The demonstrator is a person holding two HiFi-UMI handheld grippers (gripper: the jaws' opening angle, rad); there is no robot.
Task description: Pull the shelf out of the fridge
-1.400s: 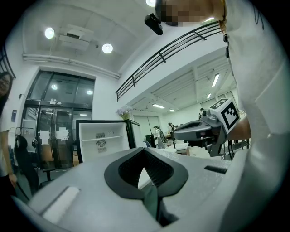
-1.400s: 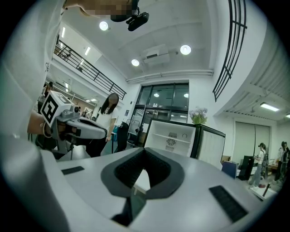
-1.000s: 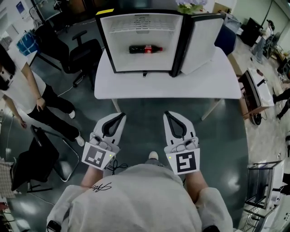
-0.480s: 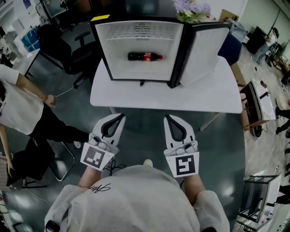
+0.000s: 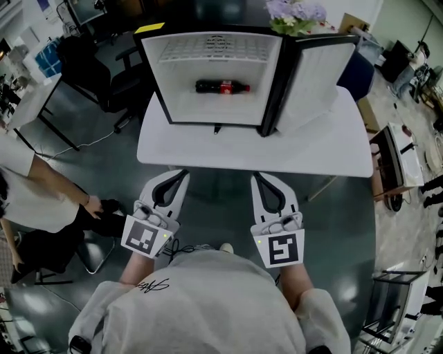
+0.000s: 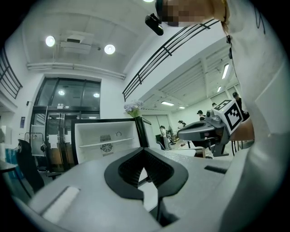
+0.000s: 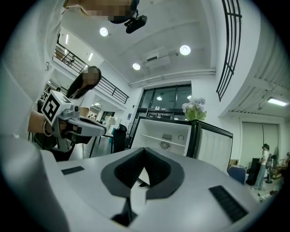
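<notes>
A small black fridge (image 5: 156, 76) stands open on a white table (image 5: 249, 148), its door (image 5: 311, 76) swung to the right. Inside, a thin white shelf (image 6: 106, 142) (image 7: 156, 139) crosses the white interior at mid height. A cola bottle (image 5: 221, 86) lies on its side in the fridge. My left gripper (image 5: 181, 174) (image 6: 144, 149) and right gripper (image 5: 257, 177) (image 7: 145, 150) are held level side by side, just short of the table's near edge. They point at the fridge. Both are shut with nothing between the jaws.
A vase of flowers (image 5: 294, 14) sits on top of the fridge. A person (image 5: 34, 200) is at the left by a dark chair (image 5: 55, 249). Office chairs (image 5: 97, 62) stand behind the table's left end, and a cart (image 5: 398, 148) is at the right.
Both grippers have come forward, nearer the table's front edge, still shut. The person at the left has moved further left and partly out of view.
</notes>
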